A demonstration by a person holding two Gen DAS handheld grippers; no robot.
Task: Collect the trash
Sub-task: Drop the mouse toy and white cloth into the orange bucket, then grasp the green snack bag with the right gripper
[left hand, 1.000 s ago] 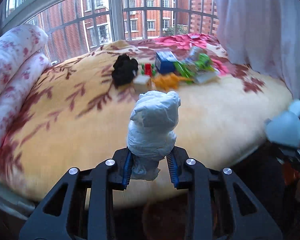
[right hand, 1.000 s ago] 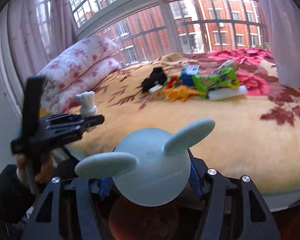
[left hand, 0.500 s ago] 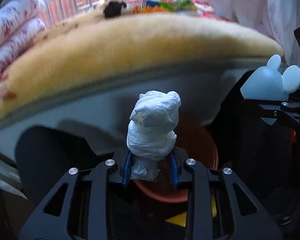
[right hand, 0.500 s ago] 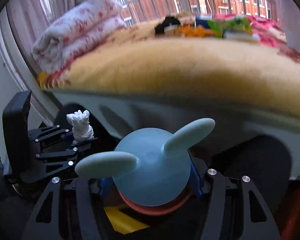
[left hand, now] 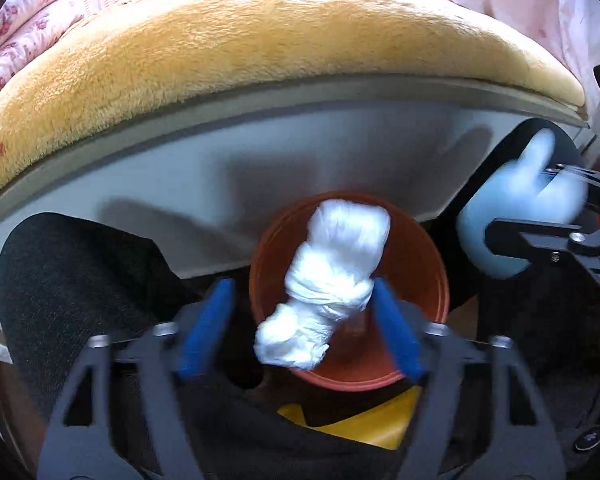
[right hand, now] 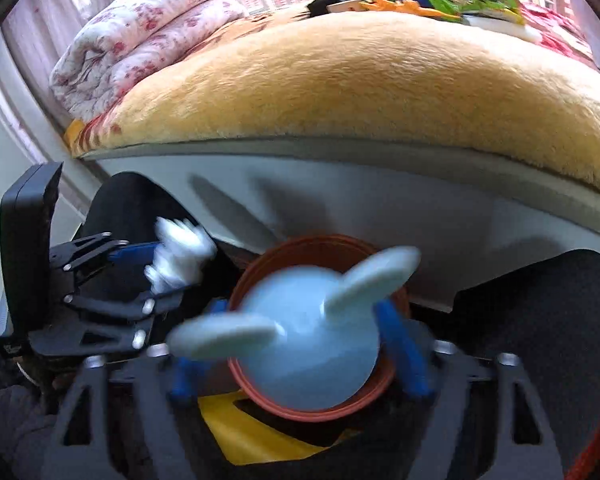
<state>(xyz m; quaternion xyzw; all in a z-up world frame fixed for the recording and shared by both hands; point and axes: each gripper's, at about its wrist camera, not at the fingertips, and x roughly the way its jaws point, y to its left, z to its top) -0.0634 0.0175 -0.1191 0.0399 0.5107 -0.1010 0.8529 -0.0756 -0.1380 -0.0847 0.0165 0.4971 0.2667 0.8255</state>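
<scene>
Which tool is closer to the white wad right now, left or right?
Left. The left tool has the white wad between its opening jaws, above the orange bin. The right tool, also opening, sits beside it around the blue eared toy.

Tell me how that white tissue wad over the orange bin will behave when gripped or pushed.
The wad looks crumpled and twisted, so it probably squashes rather than resists. It seems light for its bulk. Its lumpy shape should not roll. The left gripper's jaws are opening around it above the bin; it likely drops softly.
</scene>
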